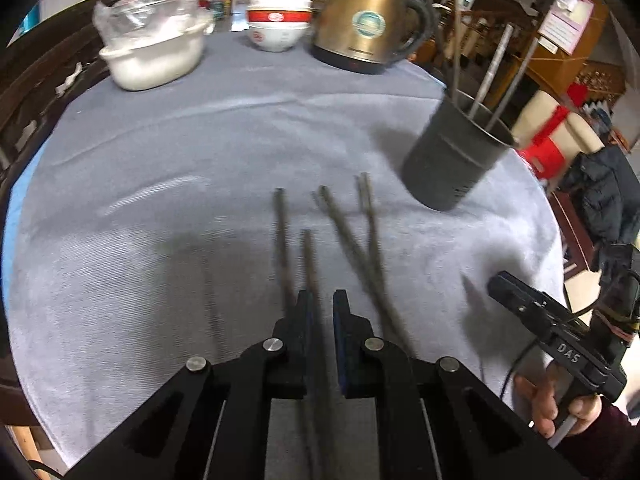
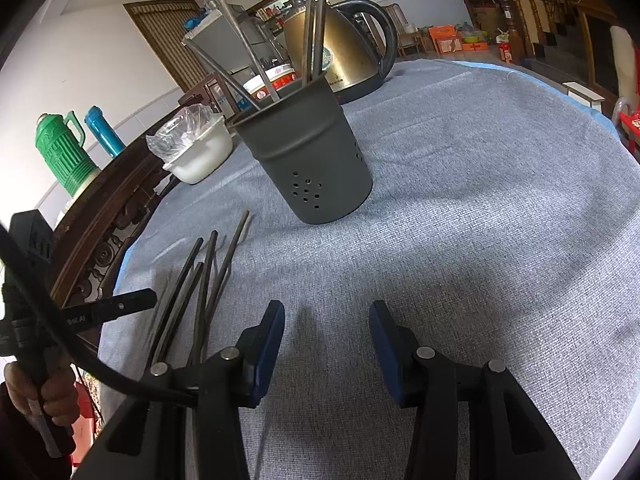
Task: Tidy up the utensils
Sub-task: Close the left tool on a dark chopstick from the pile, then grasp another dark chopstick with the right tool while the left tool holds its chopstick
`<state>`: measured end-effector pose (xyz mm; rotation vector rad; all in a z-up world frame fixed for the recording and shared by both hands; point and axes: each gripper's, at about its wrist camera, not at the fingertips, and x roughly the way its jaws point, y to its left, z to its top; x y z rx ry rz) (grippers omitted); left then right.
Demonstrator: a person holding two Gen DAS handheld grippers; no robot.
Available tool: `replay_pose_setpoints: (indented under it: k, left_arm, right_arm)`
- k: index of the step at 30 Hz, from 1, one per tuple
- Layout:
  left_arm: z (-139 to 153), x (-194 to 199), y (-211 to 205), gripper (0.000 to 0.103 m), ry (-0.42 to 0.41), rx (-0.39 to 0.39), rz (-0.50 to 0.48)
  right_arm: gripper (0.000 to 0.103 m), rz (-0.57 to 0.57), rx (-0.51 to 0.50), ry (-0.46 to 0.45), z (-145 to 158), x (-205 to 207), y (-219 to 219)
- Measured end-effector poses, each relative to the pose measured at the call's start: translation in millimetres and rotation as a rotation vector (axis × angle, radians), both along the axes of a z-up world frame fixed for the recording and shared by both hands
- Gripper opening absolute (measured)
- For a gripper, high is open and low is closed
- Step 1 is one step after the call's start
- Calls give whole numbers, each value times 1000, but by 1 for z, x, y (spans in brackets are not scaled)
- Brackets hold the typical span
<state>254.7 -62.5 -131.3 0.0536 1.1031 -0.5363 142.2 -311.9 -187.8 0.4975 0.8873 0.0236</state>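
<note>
While both jaws gape, slim dark chopsticks (image 2: 208,280) fanned, grey holder (image 2: 308,152) upright.

Both grippers, the left gripper (image 1: 322,300) and the right gripper (image 2: 327,312), are matte black linkages with round silver pivot screws and blue-faced finger pads (image 2: 382,344). The right gripper's side arm carries white "DAS" lettering. Bare-skinned hands (image 1: 556,408) in dark maroon sleeves (image 1: 608,444) grip the handles, and a black cable (image 2: 80,356) loops beside the left hand.

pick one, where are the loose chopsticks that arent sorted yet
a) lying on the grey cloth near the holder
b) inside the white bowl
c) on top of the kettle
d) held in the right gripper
a: the loose chopsticks lie flat on the grey cloth, beside the dark holder; the right gripper is open and holds nothing.
</note>
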Motion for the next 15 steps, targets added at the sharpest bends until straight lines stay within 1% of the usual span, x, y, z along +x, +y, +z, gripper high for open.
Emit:
replay_pose_setpoints:
  k: [2,4,6,10,13,15]
  left_arm:
    - [-3,3,-7,9,17,6,-20]
    - [-8,7,-11,9,39,24,-17]
    - [-13,13,-12,9,73,25,-13]
    - [-21,30,-15,9,121,9,4]
    - [-23,39,-17,9,135,20,30]
    - [-28,46,-17,9,160,21,37]
  right_arm:
    - [48,0,2,-2,0,0,0]
    - [48,2,4,-3,-1,1,-1]
    - [48,1,12,-5,-1,1,-2]
    - [48,1,11,-5,-1,1,-2]
    - [48,2,11,-6,-1,0,-2]
    - [48,2,13,-7,-1,0,-2]
